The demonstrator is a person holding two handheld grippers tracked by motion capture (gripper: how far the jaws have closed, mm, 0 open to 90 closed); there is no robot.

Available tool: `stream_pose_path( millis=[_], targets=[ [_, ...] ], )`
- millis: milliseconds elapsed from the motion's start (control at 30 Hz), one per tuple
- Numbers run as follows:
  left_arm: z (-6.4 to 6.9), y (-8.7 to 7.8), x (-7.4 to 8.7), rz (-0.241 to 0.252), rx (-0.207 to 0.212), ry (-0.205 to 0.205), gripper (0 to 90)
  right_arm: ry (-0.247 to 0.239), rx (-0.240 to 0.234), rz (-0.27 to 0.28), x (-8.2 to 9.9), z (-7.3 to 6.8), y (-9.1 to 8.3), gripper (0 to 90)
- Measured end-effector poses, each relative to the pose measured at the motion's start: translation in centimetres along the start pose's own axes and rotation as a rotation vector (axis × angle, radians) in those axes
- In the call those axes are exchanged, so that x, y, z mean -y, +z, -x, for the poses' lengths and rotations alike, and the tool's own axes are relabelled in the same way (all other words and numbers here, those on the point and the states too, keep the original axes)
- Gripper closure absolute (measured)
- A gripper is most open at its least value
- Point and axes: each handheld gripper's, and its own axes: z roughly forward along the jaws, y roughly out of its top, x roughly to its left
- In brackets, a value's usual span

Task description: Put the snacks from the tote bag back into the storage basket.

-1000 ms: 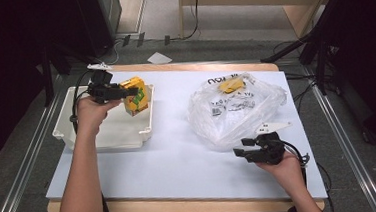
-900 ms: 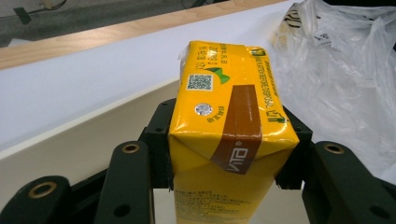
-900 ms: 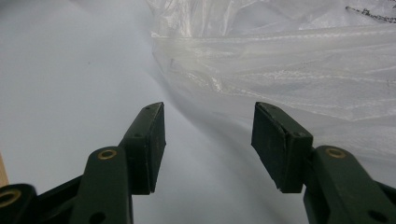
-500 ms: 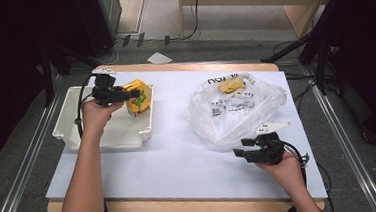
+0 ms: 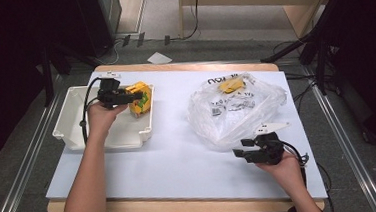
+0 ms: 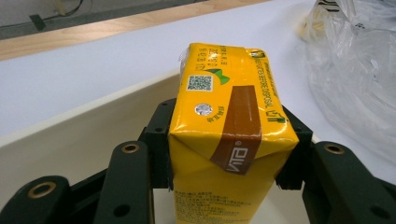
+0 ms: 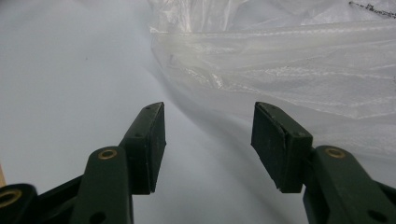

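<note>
White bench [image 5: 179, 151] under me, my left claw [image 5: 131, 96] clamps the yellow carton [image 5: 140, 100] over the tray [image 5: 72, 125] for placing, right claw [image 5: 243, 150] apart beside the plastic bag [image 5: 236, 110].

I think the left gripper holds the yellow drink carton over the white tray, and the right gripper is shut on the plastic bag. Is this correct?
Not fully. The right gripper is open and holds nothing; in the right gripper view the plastic bag lies beyond its jaws. The left gripper does hold the yellow drink carton over the white tray.
</note>
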Motion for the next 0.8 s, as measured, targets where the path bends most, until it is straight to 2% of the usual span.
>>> stream_pose_path(
  millis=[200, 300, 533, 600, 700, 800],
  targets=[
    [0.26, 0.09, 0.22, 0.003, 0.004, 0.045, 51.6, -0.005, 0.001, -0.001, 0.0, -0.04, 0.06, 46.1],
    [0.18, 0.13, 0.32, 0.013, 0.006, 0.027, 51.1, -0.008, 0.001, -0.003, -0.02, -0.09, 0.15, 46.1],
    [-0.16, -0.14, 0.37, -0.019, 0.032, -0.01, 48.0, -0.005, 0.003, -0.001, 0.0, -0.02, 0.05, 46.0],
    [-0.13, -0.36, 0.3, -0.014, 0.012, -0.011, 45.3, -0.005, 0.003, 0.0, 0.0, -0.01, 0.04, 46.1],
    [-0.05, -0.62, 0.23, -0.003, 0.027, -0.022, 44.2, -0.003, 0.0, 0.002, 0.0, -0.02, -0.02, 46.0],
    [0.3, -0.76, 0.1, -0.021, 0.022, 0.001, 41.9, -0.004, -0.002, 0.002, -0.02, 0.03, -0.04, 46.0]
  ],
)
